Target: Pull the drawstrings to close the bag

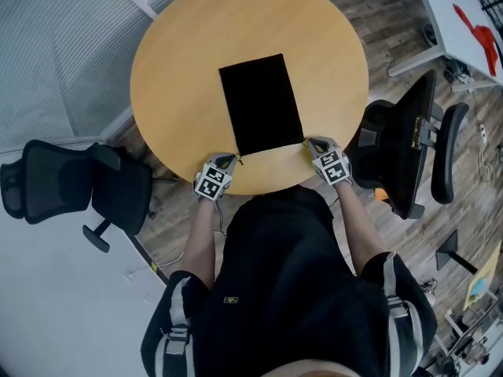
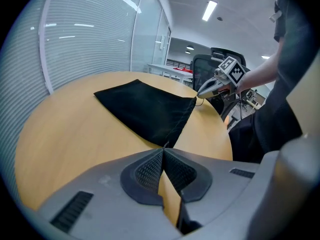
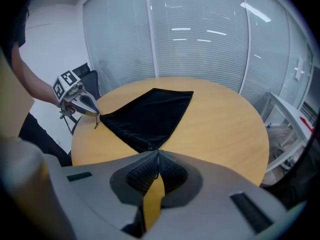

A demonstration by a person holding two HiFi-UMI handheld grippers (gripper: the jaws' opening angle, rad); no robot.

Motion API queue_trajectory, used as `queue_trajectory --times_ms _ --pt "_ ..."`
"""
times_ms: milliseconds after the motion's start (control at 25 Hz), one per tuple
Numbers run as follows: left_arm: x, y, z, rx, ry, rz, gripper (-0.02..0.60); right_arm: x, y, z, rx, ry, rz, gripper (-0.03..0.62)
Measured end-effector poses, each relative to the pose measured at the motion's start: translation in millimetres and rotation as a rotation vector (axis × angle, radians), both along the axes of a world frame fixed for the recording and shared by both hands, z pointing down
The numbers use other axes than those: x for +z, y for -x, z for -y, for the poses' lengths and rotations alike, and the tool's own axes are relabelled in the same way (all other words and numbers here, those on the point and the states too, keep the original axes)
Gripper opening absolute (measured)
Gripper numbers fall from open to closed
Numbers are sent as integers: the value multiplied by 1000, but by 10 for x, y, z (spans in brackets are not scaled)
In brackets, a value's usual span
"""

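lying flat on the round table (image 1: pixel 173 69), the black bag (image 1: pixel 259 104) is met at its near edge by both tools: the left hand-held gripper (image 1: pixel 233 159) is clenched on the left drawstring (image 2: pixel 164 144) at the bag's near left corner, the right hand-held gripper (image 1: pixel 308 142) on the right drawstring (image 3: pixel 158 168) at the opposite corner

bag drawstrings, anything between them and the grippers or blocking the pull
Nothing visible does. The left gripper and right gripper are each shut on a drawstring at the bag's near corners.
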State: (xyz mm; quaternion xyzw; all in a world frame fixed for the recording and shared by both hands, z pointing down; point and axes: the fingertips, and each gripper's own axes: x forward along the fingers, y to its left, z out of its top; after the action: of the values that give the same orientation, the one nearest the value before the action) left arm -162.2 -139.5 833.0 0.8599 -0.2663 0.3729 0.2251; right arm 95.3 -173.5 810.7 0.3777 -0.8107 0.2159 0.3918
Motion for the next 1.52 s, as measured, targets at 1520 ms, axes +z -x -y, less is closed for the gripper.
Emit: queue_trajectory --times_ms 1520 --pt "-3164 60 823 -142 -618 -82 14 -2826 363 764 -75 -669 -17 60"
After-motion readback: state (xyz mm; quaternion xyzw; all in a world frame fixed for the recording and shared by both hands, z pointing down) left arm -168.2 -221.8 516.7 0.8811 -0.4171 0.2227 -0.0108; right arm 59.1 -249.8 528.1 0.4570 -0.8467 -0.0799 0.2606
